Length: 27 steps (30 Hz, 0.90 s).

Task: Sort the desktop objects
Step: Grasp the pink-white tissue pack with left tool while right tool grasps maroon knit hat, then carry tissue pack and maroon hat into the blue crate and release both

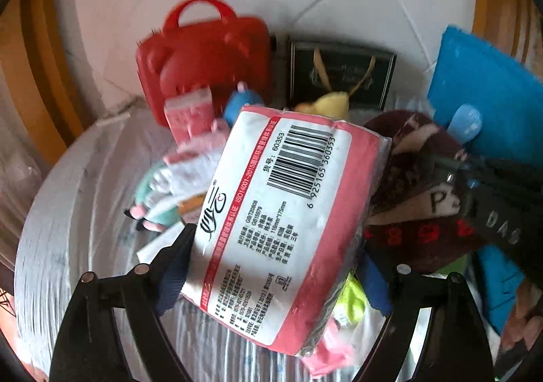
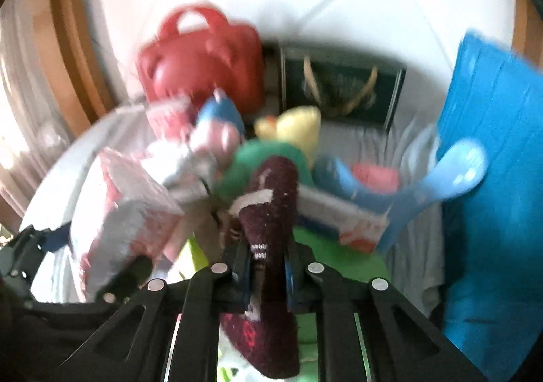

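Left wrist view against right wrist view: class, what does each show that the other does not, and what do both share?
Only the left wrist view shows the barcode and print on the tissue pack held in the left tongs. Only the right wrist view shows the right tongs shut on the maroon sock, and a green cloth. Both show the red case, black box, blue spoon and yellow toy.

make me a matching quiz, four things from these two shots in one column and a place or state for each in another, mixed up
Things:
1. tissue pack
2. maroon sock
3. red case
4. blue spoon

Places or states:
A. pinched in the right gripper
B. leaning on the blue bin
C. between the left gripper's fingers
D. standing at the back, handle up

Pairs: 1-C, 2-A, 3-D, 4-B
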Motion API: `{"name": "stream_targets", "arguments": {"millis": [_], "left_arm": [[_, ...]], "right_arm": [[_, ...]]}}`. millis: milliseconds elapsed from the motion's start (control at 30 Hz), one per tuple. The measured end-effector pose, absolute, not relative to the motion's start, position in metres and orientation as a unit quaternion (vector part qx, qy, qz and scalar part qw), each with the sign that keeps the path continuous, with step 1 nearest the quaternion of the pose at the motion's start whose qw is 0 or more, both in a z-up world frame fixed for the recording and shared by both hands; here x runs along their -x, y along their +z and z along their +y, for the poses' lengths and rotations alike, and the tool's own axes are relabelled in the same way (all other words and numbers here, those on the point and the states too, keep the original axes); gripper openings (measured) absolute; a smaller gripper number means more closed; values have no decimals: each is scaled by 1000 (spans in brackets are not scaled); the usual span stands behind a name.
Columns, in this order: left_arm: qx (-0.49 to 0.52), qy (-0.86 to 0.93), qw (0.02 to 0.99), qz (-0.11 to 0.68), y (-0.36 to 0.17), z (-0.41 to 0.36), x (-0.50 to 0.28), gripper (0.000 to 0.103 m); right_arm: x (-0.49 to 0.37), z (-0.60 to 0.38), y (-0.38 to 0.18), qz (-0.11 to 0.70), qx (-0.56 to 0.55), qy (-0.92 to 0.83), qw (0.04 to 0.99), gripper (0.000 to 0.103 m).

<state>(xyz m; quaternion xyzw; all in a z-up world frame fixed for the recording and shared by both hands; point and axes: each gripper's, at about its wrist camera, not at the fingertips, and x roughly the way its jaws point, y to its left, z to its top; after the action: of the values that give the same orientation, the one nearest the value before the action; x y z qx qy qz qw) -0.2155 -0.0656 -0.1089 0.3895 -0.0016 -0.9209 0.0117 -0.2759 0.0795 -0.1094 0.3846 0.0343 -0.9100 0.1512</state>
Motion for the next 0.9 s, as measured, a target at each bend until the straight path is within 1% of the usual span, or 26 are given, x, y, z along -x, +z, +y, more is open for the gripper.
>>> {"name": "stream_targets", "arguments": {"millis": [200,467,633,900], "left_arm": [[-346,-938,8,11,-59,-71,187,86],[-307,-951,-29,13,-7,-42,164,86],[-277,-959,-58,6,28,4,147,86],[-226,-969,-100,3,80,117,117,86]], "right_arm": [[240,77,-27,48,-300,-941,149,14],[197,117,63,21,-228,-968,100,14],[166,165,109,9,-186,-980,64,14],[110,287,166,-7,-118,-993,25,14]]}}
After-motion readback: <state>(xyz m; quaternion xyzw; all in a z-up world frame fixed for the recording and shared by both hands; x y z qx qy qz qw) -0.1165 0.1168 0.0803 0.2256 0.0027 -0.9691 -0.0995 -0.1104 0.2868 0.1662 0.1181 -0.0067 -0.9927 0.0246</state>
